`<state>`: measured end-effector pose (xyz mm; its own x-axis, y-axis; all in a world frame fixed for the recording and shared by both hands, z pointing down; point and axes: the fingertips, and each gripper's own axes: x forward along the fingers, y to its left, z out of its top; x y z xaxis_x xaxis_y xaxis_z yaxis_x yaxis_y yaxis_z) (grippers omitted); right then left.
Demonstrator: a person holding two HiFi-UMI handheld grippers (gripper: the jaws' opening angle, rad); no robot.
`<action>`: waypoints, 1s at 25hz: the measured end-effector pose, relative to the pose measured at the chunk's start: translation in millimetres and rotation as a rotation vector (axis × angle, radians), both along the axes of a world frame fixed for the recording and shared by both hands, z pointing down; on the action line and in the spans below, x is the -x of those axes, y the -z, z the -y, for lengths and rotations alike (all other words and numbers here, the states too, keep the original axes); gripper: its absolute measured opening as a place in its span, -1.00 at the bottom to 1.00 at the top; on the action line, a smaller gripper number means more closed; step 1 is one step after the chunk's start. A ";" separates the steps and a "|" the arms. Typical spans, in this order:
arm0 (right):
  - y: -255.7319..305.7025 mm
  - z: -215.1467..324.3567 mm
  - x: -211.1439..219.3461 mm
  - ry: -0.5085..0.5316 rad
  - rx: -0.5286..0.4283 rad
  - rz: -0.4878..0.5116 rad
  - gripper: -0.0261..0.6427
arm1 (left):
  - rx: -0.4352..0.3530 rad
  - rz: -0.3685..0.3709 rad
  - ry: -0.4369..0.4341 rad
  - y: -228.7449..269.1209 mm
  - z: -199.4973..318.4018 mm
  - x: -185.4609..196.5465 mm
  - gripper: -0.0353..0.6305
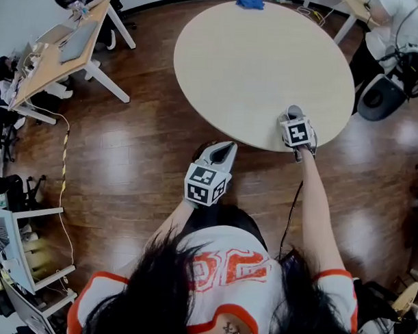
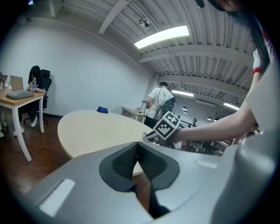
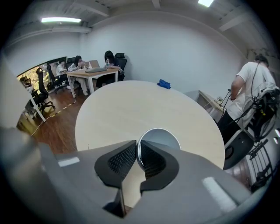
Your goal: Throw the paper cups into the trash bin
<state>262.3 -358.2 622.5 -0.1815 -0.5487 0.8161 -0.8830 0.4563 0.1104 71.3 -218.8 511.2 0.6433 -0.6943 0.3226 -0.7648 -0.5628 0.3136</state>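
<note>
A white paper cup [image 3: 162, 138] stands upright at the near edge of the round beige table [image 1: 261, 55]. In the right gripper view my right gripper [image 3: 137, 148] is shut on it, pinching the near wall at the rim, one pad inside and one outside. From the head view only a grey sliver of the cup [image 1: 293, 110] shows ahead of that gripper [image 1: 295, 119]. My left gripper [image 1: 227, 148] hangs over the wooden floor just short of the table edge, shut with nothing in it [image 2: 138, 146]. A grey trash bin [image 1: 380, 97] with a dark inside stands on the floor right of the table.
A blue cloth [image 1: 250, 1] lies at the table's far edge. A desk [image 1: 62, 48] with a laptop stands at the left, with seated people and chairs. A person in white [image 1: 395, 25] stands by equipment beyond the bin. A cable [image 1: 63, 185] runs over the floor on the left.
</note>
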 end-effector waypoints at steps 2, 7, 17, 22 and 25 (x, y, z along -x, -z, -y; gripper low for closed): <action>13.7 -8.3 7.6 0.004 -0.047 0.029 -0.82 | -0.002 -0.005 0.012 1.8 -1.9 3.0 -0.89; 46.0 -37.1 36.8 0.049 -0.136 0.067 -0.82 | -0.010 -0.013 0.062 6.7 -1.2 14.9 -0.89; 88.6 -108.8 108.8 0.135 -0.210 0.227 -0.82 | -0.019 0.000 0.179 11.4 -13.0 42.1 -0.89; 91.5 -142.7 144.0 0.207 -0.179 0.283 -0.82 | -0.030 0.014 0.239 16.7 -28.4 49.7 -0.89; 91.9 -158.2 160.1 0.235 -0.167 0.314 -0.82 | -0.029 0.031 0.270 13.2 -35.7 56.0 -0.89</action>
<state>102.2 -200.0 530.7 -0.5429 -0.5832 0.6043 -0.7599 0.6475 -0.0578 15.3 -183.1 498.0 0.4233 -0.8487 0.3170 -0.8975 -0.3451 0.2747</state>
